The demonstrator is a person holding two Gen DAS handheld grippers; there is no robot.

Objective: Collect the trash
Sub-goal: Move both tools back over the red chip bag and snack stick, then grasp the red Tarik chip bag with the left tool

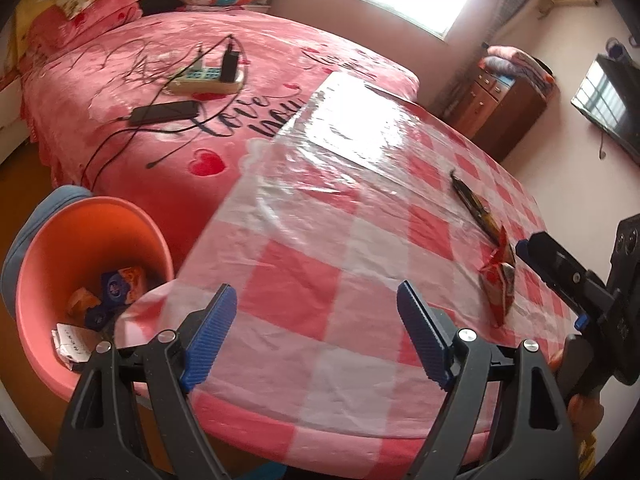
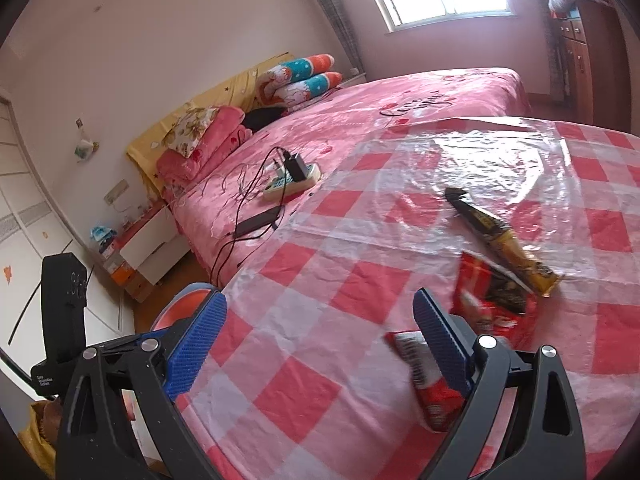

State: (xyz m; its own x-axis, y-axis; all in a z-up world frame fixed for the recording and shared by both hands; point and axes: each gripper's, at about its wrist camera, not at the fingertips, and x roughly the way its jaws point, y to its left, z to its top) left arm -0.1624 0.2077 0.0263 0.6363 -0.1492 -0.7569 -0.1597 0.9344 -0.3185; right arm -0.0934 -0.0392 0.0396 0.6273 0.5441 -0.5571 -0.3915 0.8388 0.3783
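Table [image 2: 320, 360] under pink-and-white checked cloth with clear plastic film. Orange bin [image 1: 44, 264] beside table edge, holding discarded wrappers. Both grippers spread wide, gripping nothing: left gripper [image 1: 316, 332] above near table edge, right gripper [image 2: 320, 340] just beside trash. Red snack wrapper [image 2: 492, 292], crumpled, glossy, dark print. Yellow-black wrapper [image 2: 504, 240], long, flattened, touching red one. Small red packet [image 2: 432, 392], white barcode panel, under right finger [image 2: 440, 340].

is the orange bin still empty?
No: the left wrist view shows several wrappers lying in the bottom of the orange bin beside the table.
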